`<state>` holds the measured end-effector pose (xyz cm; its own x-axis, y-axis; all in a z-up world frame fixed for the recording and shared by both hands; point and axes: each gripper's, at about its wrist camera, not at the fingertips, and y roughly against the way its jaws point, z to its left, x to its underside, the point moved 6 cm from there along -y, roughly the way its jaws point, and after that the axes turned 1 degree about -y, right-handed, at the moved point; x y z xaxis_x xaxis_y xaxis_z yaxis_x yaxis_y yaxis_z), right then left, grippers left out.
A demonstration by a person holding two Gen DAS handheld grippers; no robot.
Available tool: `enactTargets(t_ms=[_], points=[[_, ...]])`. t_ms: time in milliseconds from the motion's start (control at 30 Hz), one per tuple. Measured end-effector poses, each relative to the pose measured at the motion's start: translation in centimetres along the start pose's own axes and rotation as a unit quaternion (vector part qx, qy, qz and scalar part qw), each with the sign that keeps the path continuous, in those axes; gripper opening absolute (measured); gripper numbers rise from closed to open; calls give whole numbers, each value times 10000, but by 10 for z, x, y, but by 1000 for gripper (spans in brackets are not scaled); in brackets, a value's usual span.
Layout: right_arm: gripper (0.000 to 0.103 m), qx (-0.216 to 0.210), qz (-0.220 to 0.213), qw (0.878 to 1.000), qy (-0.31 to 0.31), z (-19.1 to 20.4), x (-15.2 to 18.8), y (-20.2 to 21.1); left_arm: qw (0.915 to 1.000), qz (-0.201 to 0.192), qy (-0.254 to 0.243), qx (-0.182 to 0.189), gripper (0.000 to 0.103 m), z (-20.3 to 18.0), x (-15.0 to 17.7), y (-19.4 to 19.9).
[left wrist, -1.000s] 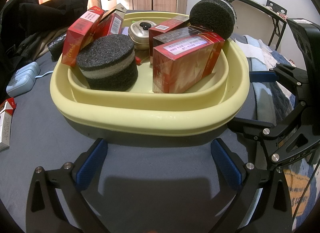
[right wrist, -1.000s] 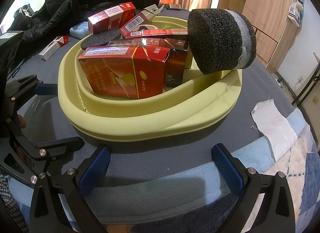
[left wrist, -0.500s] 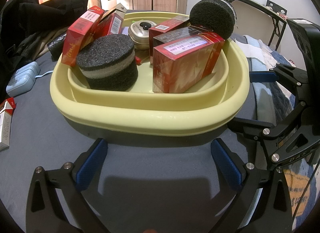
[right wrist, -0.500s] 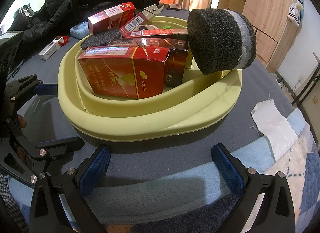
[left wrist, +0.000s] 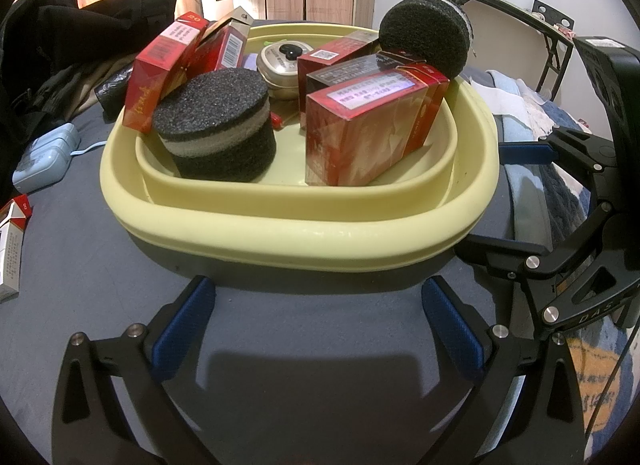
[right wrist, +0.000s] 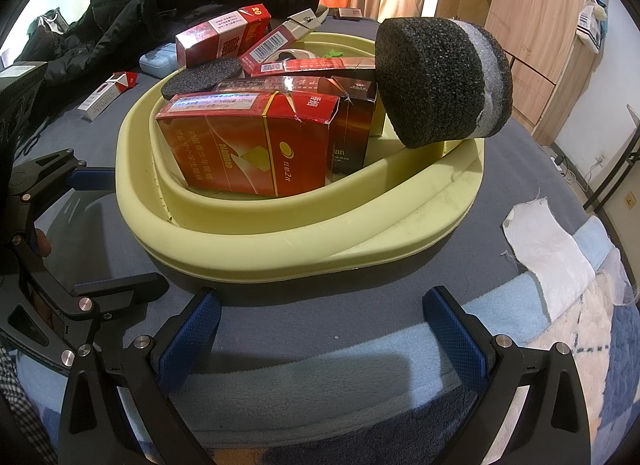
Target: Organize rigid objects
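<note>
**Basin nearly full, one pack left outside**

Both tools sit idle at the near side of the yellow basin [left wrist: 296,233], which lies on a bed covered in grey cloth. The left tool [left wrist: 316,329] and right tool [right wrist: 320,329] both have their jaws spread wide with nothing between them. Judging by this, the sorting is late on: the next move calls for one tool to reach left to the loose pack [left wrist: 12,249] lying on the bed well apart from the basin.

Inside the basin, one foam disc [left wrist: 216,125] lies flat at the near left; a second disc [right wrist: 444,81] leans tilted on the far-right rim and could roll off. Red boxes [left wrist: 372,129] stand between them, and a small metal tin [left wrist: 280,65] sits at the far side.
</note>
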<state>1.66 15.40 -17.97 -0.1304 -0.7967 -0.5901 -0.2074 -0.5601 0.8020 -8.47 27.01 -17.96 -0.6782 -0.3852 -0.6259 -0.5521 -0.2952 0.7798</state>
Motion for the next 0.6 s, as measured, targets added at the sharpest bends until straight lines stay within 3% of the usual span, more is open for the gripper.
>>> enactTargets(t_ms=[600], points=[[103, -1, 0, 10000, 2, 0, 0, 0, 10000, -18, 16, 19, 103, -1, 1, 1]])
